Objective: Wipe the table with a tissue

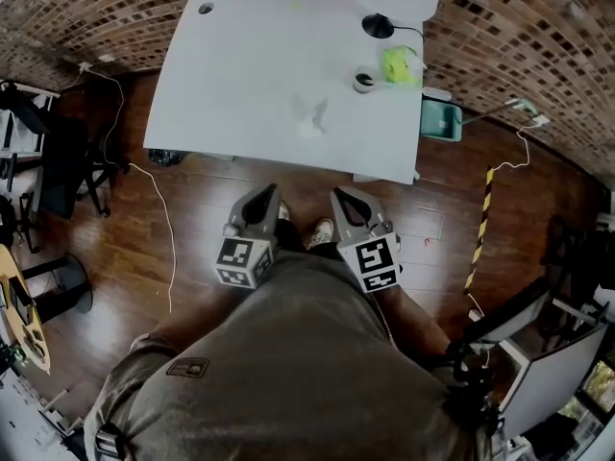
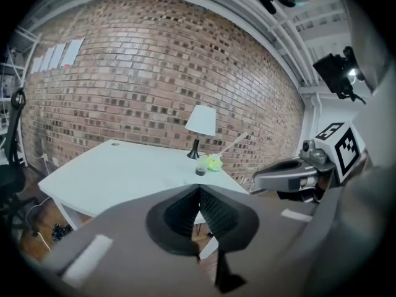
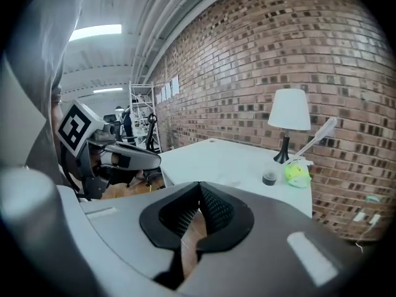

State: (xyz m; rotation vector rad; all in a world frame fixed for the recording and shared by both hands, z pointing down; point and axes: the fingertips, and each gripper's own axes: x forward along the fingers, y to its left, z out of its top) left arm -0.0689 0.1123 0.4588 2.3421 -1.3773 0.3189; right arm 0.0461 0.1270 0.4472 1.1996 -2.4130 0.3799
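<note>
A crumpled white tissue [image 1: 311,119] lies on the white table [image 1: 240,75], right of its middle and near the front edge. Both grippers are held close to the person's body, over the wooden floor and short of the table. My left gripper [image 1: 266,196] points toward the table, and its ribbed pads meet with nothing between them in the left gripper view [image 2: 199,192]. My right gripper [image 1: 344,198] is beside it and is shut and empty too [image 3: 199,189]. Each gripper shows in the other's view: the right gripper [image 2: 291,174] and the left gripper [image 3: 127,157]. Neither touches the tissue.
At the table's far right corner stand a lamp [image 1: 380,24], a small dark cup [image 1: 363,81] and a yellow-green object [image 1: 401,65]. A teal bin [image 1: 440,120] sits on the floor by that corner. Cables [image 1: 163,214] trail across the floor; a black chair [image 1: 48,161] stands left. A brick wall runs behind the table.
</note>
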